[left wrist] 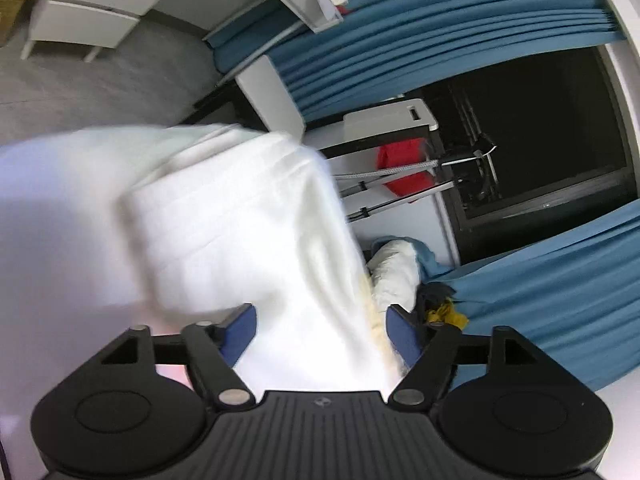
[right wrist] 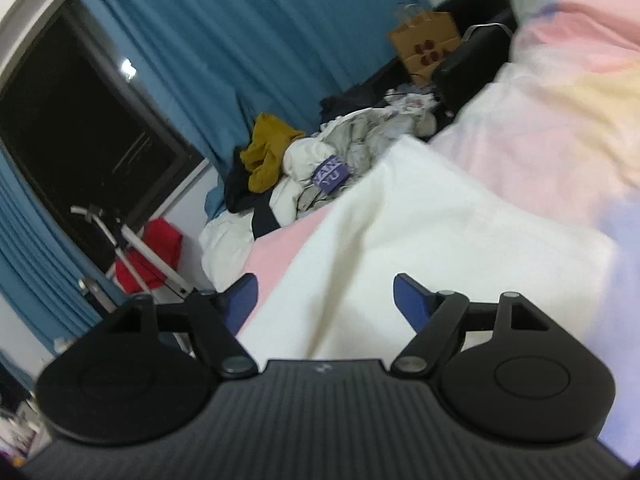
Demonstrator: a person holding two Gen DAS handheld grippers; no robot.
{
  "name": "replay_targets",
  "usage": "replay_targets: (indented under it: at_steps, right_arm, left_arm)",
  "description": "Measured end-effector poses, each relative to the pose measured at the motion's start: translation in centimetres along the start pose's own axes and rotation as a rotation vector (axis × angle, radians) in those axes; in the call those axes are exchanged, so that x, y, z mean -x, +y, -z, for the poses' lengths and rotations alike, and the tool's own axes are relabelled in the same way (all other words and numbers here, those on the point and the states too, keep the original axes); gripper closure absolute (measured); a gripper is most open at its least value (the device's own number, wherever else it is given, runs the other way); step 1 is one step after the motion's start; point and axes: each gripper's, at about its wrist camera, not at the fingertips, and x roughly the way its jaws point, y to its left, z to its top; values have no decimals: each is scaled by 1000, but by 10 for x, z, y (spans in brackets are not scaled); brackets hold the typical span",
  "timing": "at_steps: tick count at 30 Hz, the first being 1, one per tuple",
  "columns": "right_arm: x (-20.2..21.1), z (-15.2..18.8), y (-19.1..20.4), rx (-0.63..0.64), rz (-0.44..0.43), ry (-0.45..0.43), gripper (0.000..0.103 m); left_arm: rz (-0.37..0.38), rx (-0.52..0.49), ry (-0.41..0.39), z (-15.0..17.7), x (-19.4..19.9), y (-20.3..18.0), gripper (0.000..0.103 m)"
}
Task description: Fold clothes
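Here the white garment (left wrist: 240, 220) lies folded over on the bed, a soft, thick-looking cloth with rounded folds and a blurred edge. In the left wrist view it runs from the middle of the picture down between the two blue pads of the left tongs (left wrist: 320, 330). These tongs stand apart; the cloth passes through the gap, and the pads do not press on it. In the right wrist view the same white garment (right wrist: 420, 240) spreads in front of the right tongs (right wrist: 326, 300), which also stand wide apart with the cloth lying in the gap, not clamped. Both tools point a little downward toward the bed, and the left one is rolled, so its view of the room is tilted.

The bed cover (right wrist: 560, 120) under the garment has pale pink, yellow and lilac patches and looks smooth. Behind it lies a heap of unfolded clothes (right wrist: 320, 160): a mustard-yellow piece (right wrist: 268, 152), grey and white pieces, and a purple label with letters. Further back stands a brown paper bag (right wrist: 426, 46) with dark red dots.

Blue pleated curtains (left wrist: 460, 32) hang beside a dark window (left wrist: 540, 140). Near the window there is a metal rack (left wrist: 400, 184) with a red cloth (left wrist: 404, 168) behind it. A white cabinet (left wrist: 92, 12) stands on the grey floor (left wrist: 100, 84).
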Motion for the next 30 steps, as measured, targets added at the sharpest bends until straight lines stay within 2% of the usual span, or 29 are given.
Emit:
replay_targets:
  at_steps: [4, 8, 12, 15, 16, 17, 19, 20, 21, 22, 23, 25, 30]
  right_arm:
    - [49, 15, -29, -142, 75, -4, 25]
    - [62, 32, -62, -296, 154, 99, 25]
    - [52, 42, -82, -395, 104, 147, 25]
    - [34, 48, -90, -403, 78, 142, 26]
    - [26, 49, -92, -394, 71, 142, 26]
    - [21, 49, -94, -381, 69, 120, 27]
    - [11, 49, -96, -354, 64, 73, 34]
    - [8, 48, -96, -338, 56, 52, 42]
    - [6, 47, -96, -323, 48, 31, 63]
    - [5, 46, -95, -299, 65, 19, 79]
    - [6, 45, -94, -280, 84, 7, 90]
    - [13, 42, -90, -267, 72, -33, 92]
    - [49, 25, -71, -253, 43, -93, 95]
  left_arm:
    - [-86, 118, 64, 25, 6, 33, 29]
    - [-127, 42, 104, 31, -8, 28, 29]
    - [-126, 81, 75, 27, -34, 24, 29]
    - [-137, 98, 51, 19, -54, 22, 30]
    - [-136, 98, 39, 17, -61, 20, 33]
    - [-133, 96, 28, 16, -68, 17, 40]
    - [-142, 117, 14, 12, -80, 11, 50]
    - [-147, 138, 7, 9, -86, 9, 61]
    - [-140, 147, 5, 6, -91, 6, 71]
    - [-139, 143, 1, 3, -90, 2, 89]
    - [-138, 136, -4, 0, -88, -3, 90]
    - [-137, 122, -13, -6, -83, -12, 92]
    - [-123, 100, -41, -17, -40, -30, 94]
